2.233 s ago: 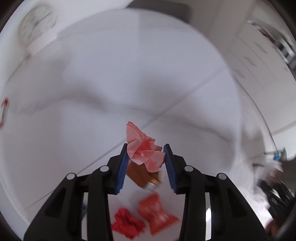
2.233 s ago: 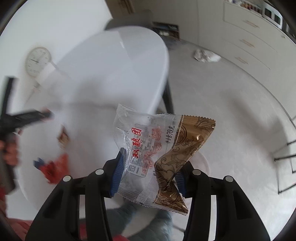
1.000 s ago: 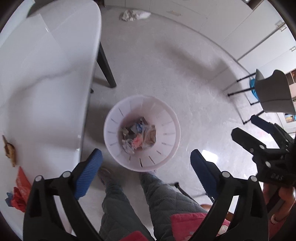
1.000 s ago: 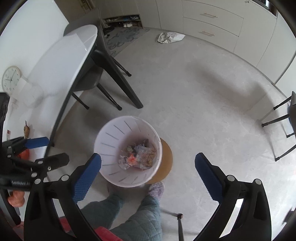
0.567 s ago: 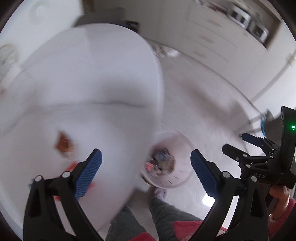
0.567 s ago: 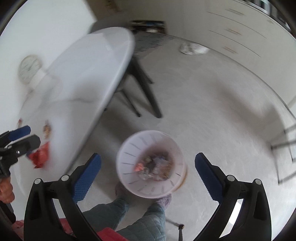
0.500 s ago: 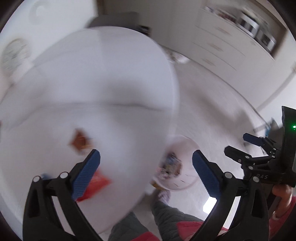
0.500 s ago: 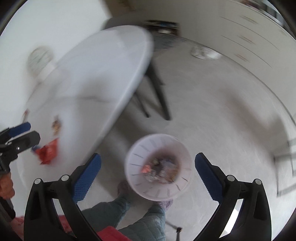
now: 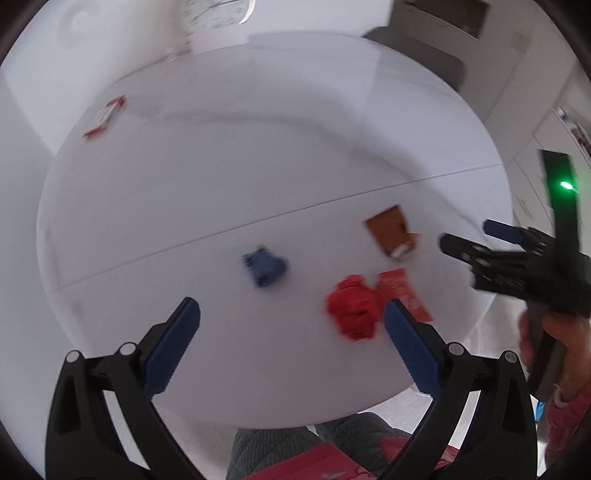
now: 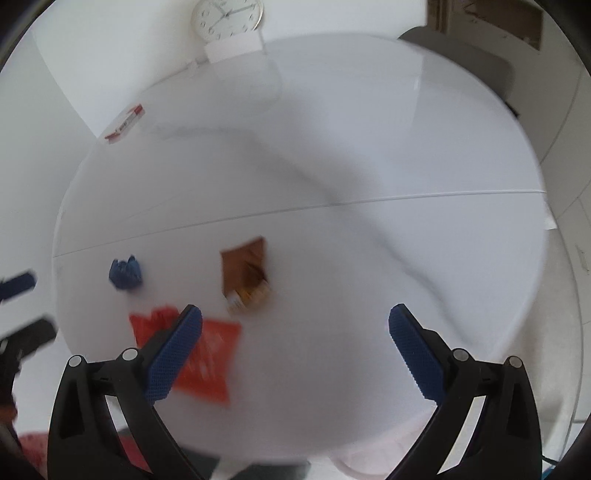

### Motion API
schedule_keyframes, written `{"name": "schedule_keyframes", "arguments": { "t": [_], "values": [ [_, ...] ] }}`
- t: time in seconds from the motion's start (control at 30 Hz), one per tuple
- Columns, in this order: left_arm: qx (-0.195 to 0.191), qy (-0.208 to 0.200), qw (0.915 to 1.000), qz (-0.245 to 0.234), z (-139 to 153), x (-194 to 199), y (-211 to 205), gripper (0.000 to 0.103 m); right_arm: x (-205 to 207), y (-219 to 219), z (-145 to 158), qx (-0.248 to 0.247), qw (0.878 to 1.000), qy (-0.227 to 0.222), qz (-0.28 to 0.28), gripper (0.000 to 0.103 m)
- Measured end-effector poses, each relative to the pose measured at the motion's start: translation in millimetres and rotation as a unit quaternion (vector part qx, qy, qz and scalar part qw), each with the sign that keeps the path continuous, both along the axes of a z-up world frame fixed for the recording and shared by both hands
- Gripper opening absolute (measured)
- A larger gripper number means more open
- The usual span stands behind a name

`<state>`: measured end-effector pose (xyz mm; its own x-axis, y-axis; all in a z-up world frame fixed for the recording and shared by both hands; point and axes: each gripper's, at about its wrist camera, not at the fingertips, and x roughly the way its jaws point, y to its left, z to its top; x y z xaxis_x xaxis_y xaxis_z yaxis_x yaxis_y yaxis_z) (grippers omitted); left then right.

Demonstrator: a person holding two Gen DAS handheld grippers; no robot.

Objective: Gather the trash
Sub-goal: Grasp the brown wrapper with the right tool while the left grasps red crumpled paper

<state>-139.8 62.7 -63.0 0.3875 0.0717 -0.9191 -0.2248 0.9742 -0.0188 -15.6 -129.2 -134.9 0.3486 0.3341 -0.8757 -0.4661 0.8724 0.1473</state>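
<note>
Both grippers hang open and empty over the white round table [image 9: 258, 147]. Under my left gripper [image 9: 291, 339] lie a blue crumpled scrap [image 9: 265, 268], a red crumpled wad [image 9: 352, 308], a flat red wrapper [image 9: 404, 293] and a brown wrapper [image 9: 392, 230]. In the right wrist view my right gripper [image 10: 295, 343] is above the near table edge, with the brown wrapper [image 10: 246, 271] just ahead, the flat red wrapper [image 10: 208, 356] by its left finger, and the blue scrap [image 10: 125, 275] further left. The right gripper also shows in the left wrist view [image 9: 498, 258]. Frames are motion-blurred.
A red-and-white small box [image 10: 123, 123] lies at the table's far left. A clock [image 10: 227, 16] on a white stand sits at the back by the wall. A grey chair back [image 10: 461, 59] stands behind the table. The person's legs [image 9: 314, 446] are below the near edge.
Both grippers let their trash fall into the white bin, stayed open, and have swung up and left from the bin on the floor to over the table.
</note>
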Motion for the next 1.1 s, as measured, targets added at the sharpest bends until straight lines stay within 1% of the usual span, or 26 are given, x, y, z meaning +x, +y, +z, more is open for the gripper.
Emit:
{"name": "schedule_keyframes", "arguments": {
  "t": [0.07, 0.17, 0.3, 0.4, 0.47, 0.5, 0.53, 0.63, 0.77, 0.87, 0.93, 1.03, 1.07, 1.1],
  "values": [
    [0.000, 0.002, 1.0000, 0.009, -5, -10, 8, 0.095, 8, 21, -12, -0.008, 1.000, 0.008, 0.006, 0.091],
    [-0.005, 0.009, 0.9999, 0.012, -15, -11, 15, 0.095, 14, 43, -30, -0.028, 0.999, 0.022, 0.012, 0.083],
    [-0.012, 0.014, 0.9998, 0.005, -20, -12, 21, 0.095, 17, 58, -42, -0.049, 0.998, 0.028, 0.017, 0.071],
    [-0.017, 0.018, 0.9997, -0.004, -22, -10, 19, 0.095, 17, 64, -45, -0.065, 0.997, 0.022, 0.022, 0.055],
    [-0.022, 0.019, 0.9995, -0.013, -24, -8, 14, 0.095, 17, 65, -45, -0.072, 0.997, 0.015, 0.023, 0.040],
    [-0.024, 0.019, 0.9994, -0.017, -25, -6, 11, 0.095, 18, 66, -46, -0.073, 0.997, 0.014, 0.024, 0.037],
    [-0.025, 0.019, 0.9992, -0.023, -26, -6, 8, 0.095, 18, 65, -46, -0.072, 0.997, 0.014, 0.023, 0.027],
    [-0.029, 0.023, 0.9982, -0.047, -30, -2, -7, 0.095, 24, 65, -45, -0.057, 0.998, 0.020, 0.011, 0.026],
    [-0.038, 0.027, 0.9966, -0.068, -41, 6, -23, 0.095, 26, 45, -35, -0.033, 0.999, 0.020, -0.008, 0.026],
    [-0.051, 0.033, 0.9959, -0.067, -55, 17, -30, 0.084, 24, 27, -22, -0.014, 0.999, 0.017, -0.023, 0.026],
    [-0.064, 0.043, 0.9952, -0.061, -67, 25, -32, 0.072, 20, 10, -11, 0.001, 0.999, 0.014, -0.039, 0.026],
    [-0.098, 0.059, 0.9925, -0.042, -85, 34, -31, 0.063, 10, -20, 3, 0.017, 0.998, 0.011, -0.059, 0.026],
    [-0.104, 0.061, 0.9920, -0.038, -90, 35, -33, 0.061, 6, -29, 7, 0.020, 0.998, 0.010, -0.066, 0.026],
    [-0.106, 0.063, 0.9918, -0.036, -93, 36, -34, 0.056, 4, -35, 9, 0.022, 0.997, 0.010, -0.070, 0.026]
  ]
}}
